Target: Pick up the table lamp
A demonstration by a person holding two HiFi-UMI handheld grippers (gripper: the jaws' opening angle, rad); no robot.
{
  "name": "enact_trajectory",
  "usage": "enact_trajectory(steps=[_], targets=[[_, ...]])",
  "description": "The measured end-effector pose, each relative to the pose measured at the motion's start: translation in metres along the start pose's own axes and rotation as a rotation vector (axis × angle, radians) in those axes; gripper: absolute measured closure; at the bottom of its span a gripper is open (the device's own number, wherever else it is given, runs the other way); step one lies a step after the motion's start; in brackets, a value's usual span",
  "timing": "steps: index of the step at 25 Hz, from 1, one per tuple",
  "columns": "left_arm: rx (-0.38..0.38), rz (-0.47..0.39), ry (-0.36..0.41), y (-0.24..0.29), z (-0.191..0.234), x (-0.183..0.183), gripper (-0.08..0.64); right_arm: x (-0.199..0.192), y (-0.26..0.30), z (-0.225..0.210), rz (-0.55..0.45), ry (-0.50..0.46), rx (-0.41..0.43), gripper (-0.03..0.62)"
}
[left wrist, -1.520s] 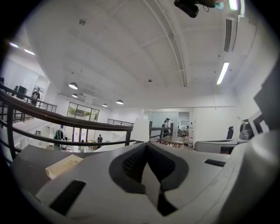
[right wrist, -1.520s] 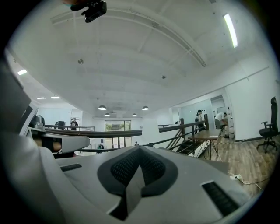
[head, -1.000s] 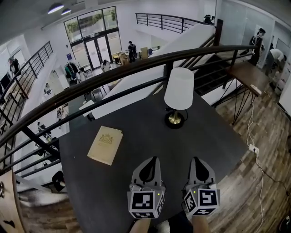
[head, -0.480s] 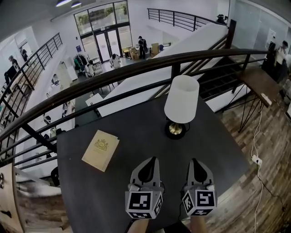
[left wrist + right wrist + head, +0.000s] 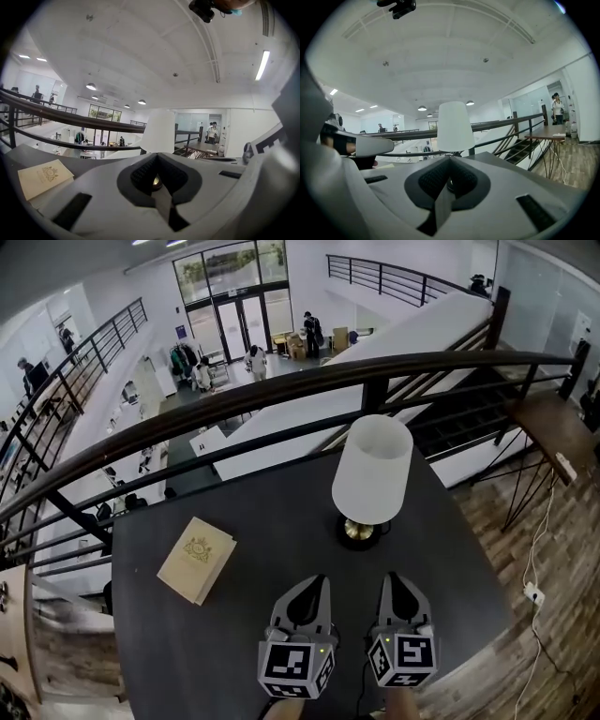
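The table lamp (image 5: 371,474) has a white shade and a brass foot on a black base; it stands upright at the back right of the dark table (image 5: 187,634). My left gripper (image 5: 314,581) and right gripper (image 5: 391,578) hover side by side near the table's front edge, both shut and holding nothing. They point toward the lamp and stop short of its base. The lamp's shade (image 5: 158,131) rises just beyond the jaws in the left gripper view. In the right gripper view the shade (image 5: 454,126) stands straight ahead.
A tan booklet (image 5: 197,559) lies flat at the table's left. A dark railing (image 5: 234,399) runs behind the table, with a drop to a lower floor beyond. A wooden side table (image 5: 553,427) and a floor cable (image 5: 536,549) are to the right.
Both grippers have moved forward across the table toward the lamp, still shut. The lamp and booklet have stayed in place on the table.
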State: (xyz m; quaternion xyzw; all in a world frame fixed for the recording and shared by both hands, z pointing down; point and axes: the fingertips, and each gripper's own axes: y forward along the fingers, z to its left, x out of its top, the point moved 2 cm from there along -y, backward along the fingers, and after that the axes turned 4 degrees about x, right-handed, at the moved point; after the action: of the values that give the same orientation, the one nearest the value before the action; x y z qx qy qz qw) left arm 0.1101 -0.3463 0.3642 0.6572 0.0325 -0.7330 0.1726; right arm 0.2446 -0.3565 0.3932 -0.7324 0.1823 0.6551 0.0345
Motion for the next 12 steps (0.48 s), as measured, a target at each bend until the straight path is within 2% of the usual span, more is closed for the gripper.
enact_trajectory(steps=[12], targets=[[0.048,0.028,-0.023,0.039,0.003,-0.013,0.540,-0.010,0.034,-0.028,0.021,-0.002,0.062,0.600]])
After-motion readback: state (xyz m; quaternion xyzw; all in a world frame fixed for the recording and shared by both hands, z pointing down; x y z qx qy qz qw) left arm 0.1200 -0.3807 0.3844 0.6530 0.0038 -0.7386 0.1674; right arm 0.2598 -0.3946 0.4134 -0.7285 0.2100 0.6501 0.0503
